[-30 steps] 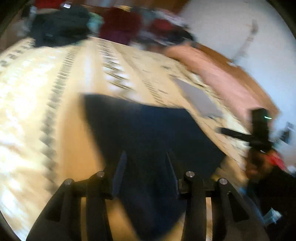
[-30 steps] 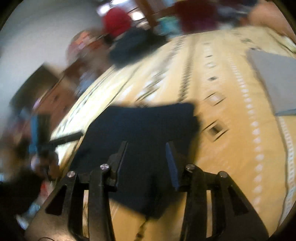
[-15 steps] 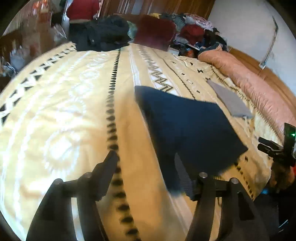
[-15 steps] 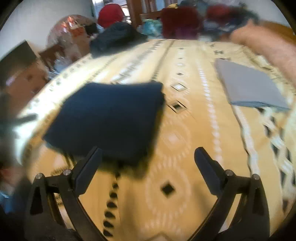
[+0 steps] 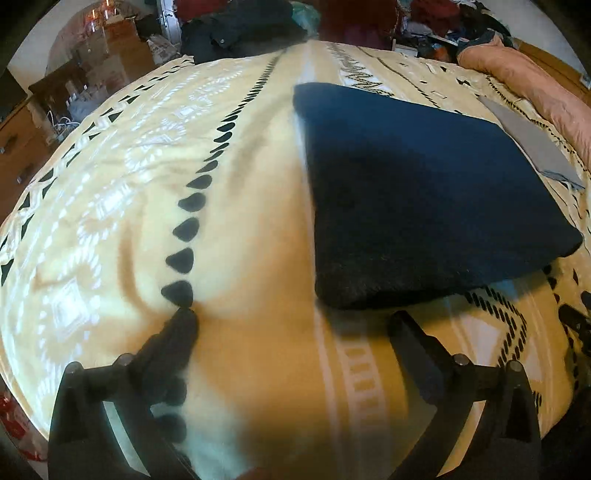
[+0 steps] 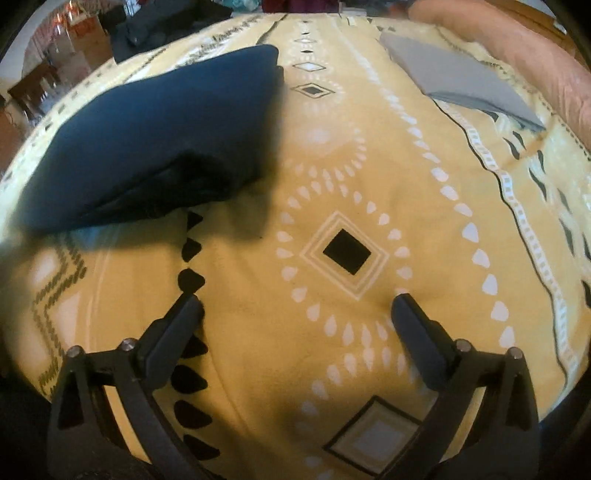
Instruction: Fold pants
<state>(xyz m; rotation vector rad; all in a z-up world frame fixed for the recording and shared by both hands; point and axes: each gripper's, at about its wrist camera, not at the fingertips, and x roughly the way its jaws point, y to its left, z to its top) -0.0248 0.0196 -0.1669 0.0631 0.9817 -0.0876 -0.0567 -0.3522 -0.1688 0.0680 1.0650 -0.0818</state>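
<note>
The dark blue pants [image 5: 424, 192] are seen folded into a thick rectangular bundle, lying flat on the yellow patterned blanket [image 5: 258, 258] that covers the bed. Taking the pants as landmark: in the left wrist view the left gripper [image 5: 291, 321] is held just short of the bundle's near folded edge, its jaws spread wide and having just been opening, with only blanket between them; the left fingertip [image 5: 181, 325] is pressed at a black triangle of the blanket's printed row, and the pants are touched by neither finger. In the right wrist view the pants [image 6: 155, 147] are seen up and to the left of the right gripper [image 6: 295, 306], which is released too, its jaws having just been opening and nothing being held; only the blanket's diamond print lies between its fingers. A folded grey cloth [image 6: 454, 77] is laid on the blanket well apart from the pants, on their far right side, and beyond it a pink bolster [image 6: 535, 59] is seen along the bed's edge. Behind the pants, at the far end of the bed, a heap of dark clothes [image 5: 240, 26] is piled.
</note>
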